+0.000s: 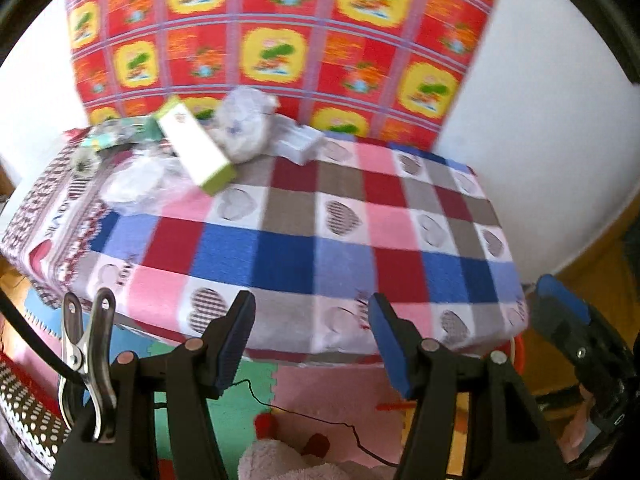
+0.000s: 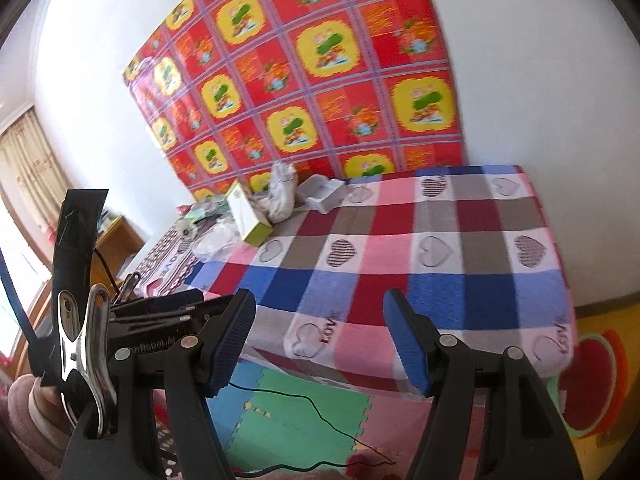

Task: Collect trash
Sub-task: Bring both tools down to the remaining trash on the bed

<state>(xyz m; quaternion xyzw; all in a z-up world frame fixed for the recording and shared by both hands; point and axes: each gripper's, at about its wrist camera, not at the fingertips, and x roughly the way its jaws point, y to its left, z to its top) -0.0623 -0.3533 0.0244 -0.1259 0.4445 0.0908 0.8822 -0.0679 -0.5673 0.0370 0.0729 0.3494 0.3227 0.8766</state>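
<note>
Both jaws stand released and empty: left gripper (image 1: 312,344) and right gripper (image 2: 320,340) hover off the table's (image 2: 460,280) near edge. Trash (image 1: 208,148) clusters at the far-left corner; checked cloth between lies bare.

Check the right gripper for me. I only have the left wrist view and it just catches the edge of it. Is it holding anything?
Observer: No. The right gripper is open, with nothing between its blue pads. It faces the checked tablecloth.
Operator: What's past the table's left end?
Observer: A low piece of wooden furniture stands there, near the wall.
Operator: And the floor off the right corner?
Observer: A yellow mat with a round red and green print lies there, next to the foam tiles.
</note>
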